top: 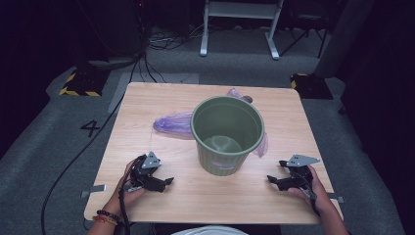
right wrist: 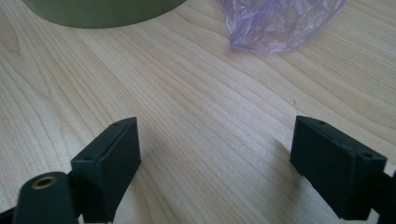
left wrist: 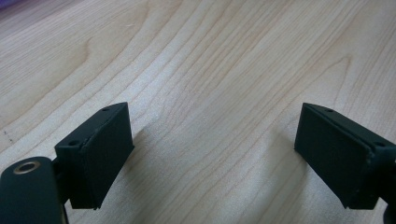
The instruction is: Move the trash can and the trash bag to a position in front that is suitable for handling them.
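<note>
Bare table between open tongs

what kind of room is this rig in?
Probably a lab or data-collection studio, not a home: dark surroundings, grey carpet with a taped "4", cables running across the floor, hazard-striped bases, and a lone wooden table holding a green bin.

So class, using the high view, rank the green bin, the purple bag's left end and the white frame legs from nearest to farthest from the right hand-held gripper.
1. Green bin, table centre, left of the right hand-held gripper.
2. Purple bag, its left end beyond the bin.
3. White frame legs, on the floor past the table.
</note>
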